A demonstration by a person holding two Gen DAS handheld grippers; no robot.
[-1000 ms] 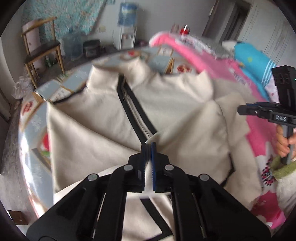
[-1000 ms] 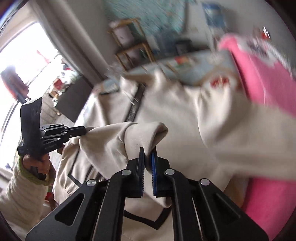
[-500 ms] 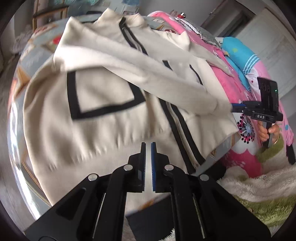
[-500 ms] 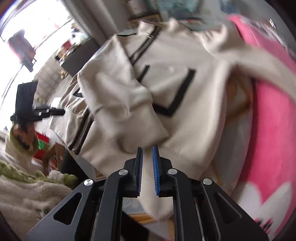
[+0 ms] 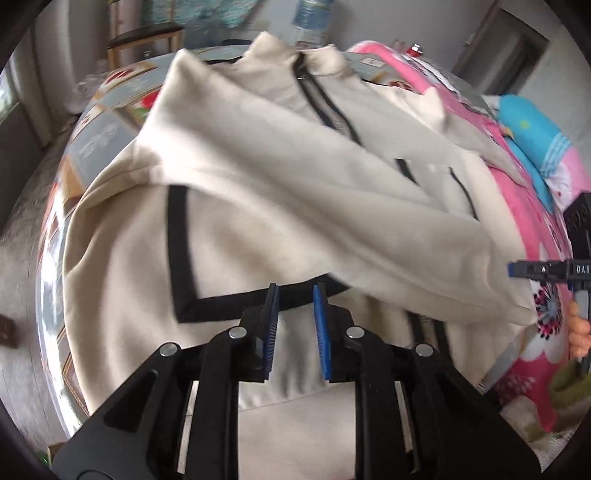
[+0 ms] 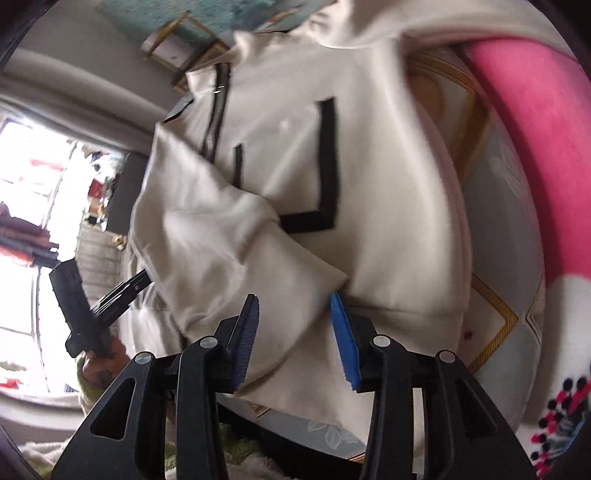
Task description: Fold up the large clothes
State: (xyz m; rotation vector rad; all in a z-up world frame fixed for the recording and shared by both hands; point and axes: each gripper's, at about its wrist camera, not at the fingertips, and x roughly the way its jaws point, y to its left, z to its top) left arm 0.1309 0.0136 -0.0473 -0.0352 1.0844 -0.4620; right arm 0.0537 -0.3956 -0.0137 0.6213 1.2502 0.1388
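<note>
A cream zip jacket with black trim lies spread on a patterned table, one sleeve folded across its front. It also shows in the right wrist view. My left gripper is open and empty above the jacket's hem. My right gripper is open, its jaws on either side of the sleeve cuff without gripping it. The right gripper also shows at the right edge of the left wrist view, next to the cuff. The left gripper shows at the left in the right wrist view.
A pink floral blanket and a blue pillow lie to the right of the jacket. A wooden chair and a water dispenser stand behind the table. A bright window is at the left.
Both grippers let go of the sleeve cloth and opened. The sleeve now lies across the jacket front. Both grippers have pulled back toward the hem side.
</note>
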